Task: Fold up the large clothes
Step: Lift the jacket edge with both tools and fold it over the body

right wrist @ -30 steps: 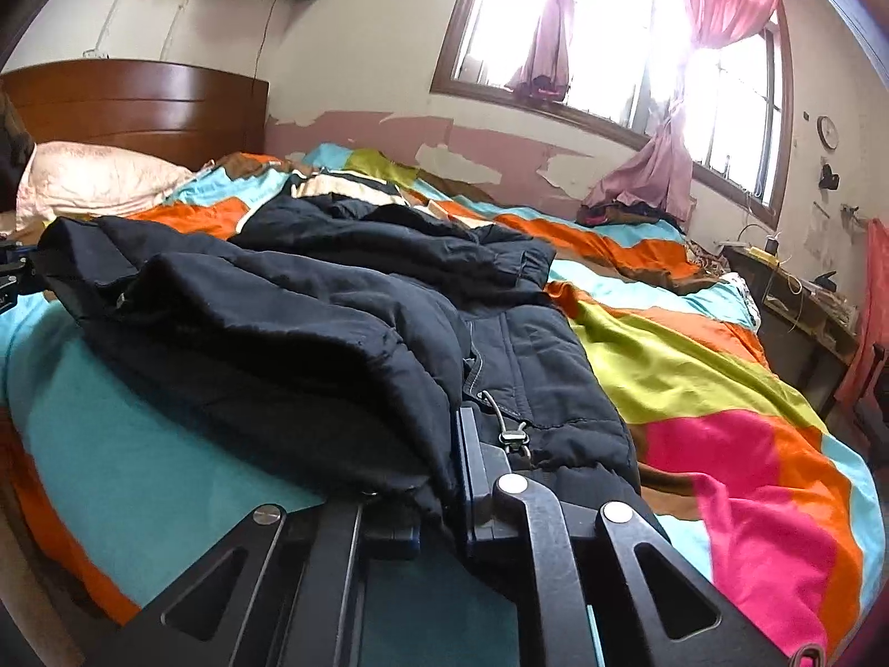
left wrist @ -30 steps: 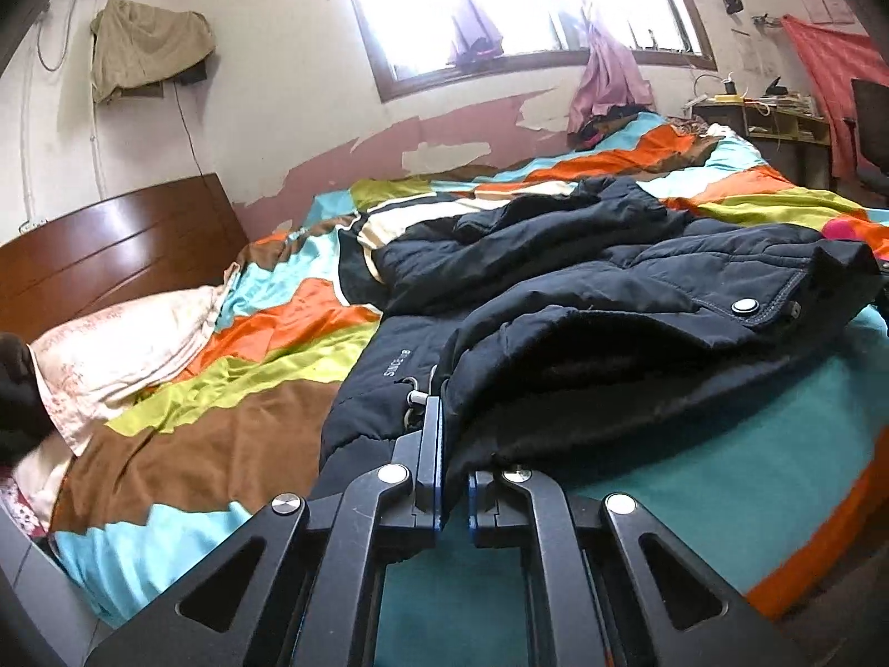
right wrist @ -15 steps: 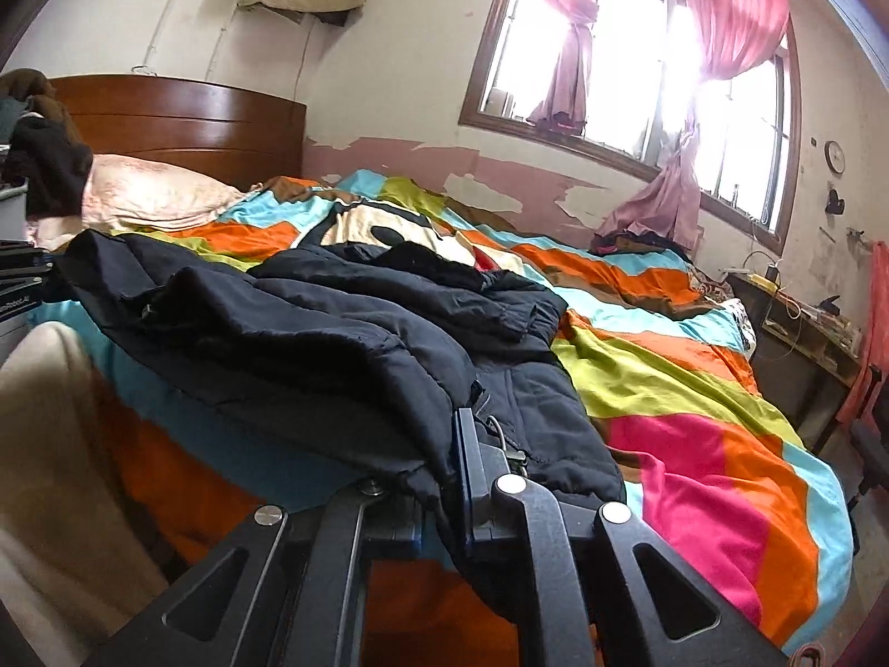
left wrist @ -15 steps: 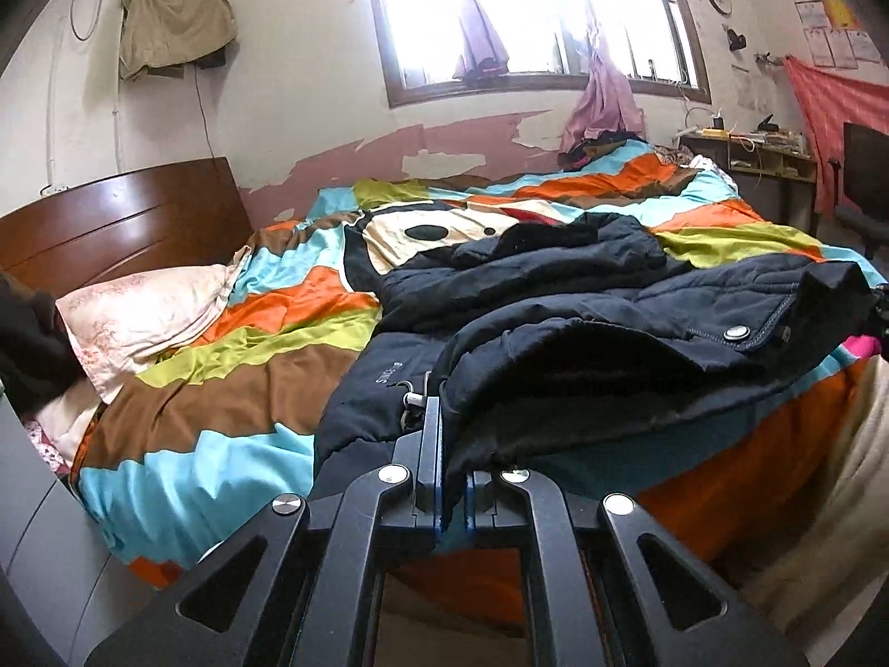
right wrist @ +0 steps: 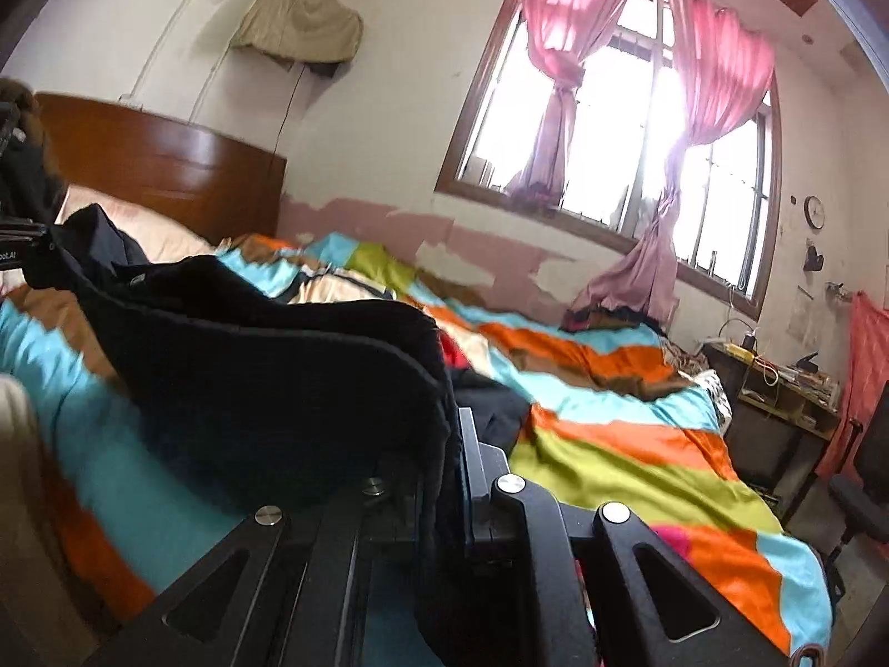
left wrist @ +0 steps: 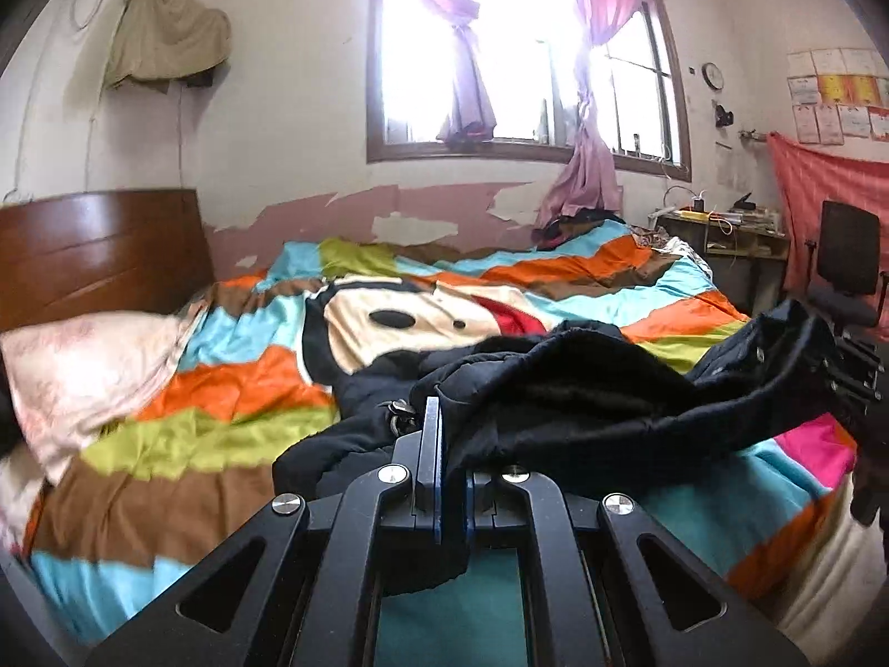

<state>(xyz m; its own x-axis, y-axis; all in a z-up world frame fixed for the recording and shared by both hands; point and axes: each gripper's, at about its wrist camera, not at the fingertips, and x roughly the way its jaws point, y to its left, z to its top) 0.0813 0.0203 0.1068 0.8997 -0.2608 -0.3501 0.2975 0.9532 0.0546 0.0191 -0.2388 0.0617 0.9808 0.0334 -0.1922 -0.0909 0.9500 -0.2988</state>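
Left wrist view: both jaws clenched on the rumpled black jacket (left wrist: 583, 389), stretched between them above the striped bedspread (left wrist: 183, 444).

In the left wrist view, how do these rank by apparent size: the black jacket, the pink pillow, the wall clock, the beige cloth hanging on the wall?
1. black jacket, though it is nearest the camera
2. pink pillow
3. beige cloth
4. wall clock

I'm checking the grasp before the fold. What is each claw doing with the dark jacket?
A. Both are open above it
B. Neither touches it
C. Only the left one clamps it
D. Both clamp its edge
D: the left claw and the right claw each pinch an edge of the dark jacket.
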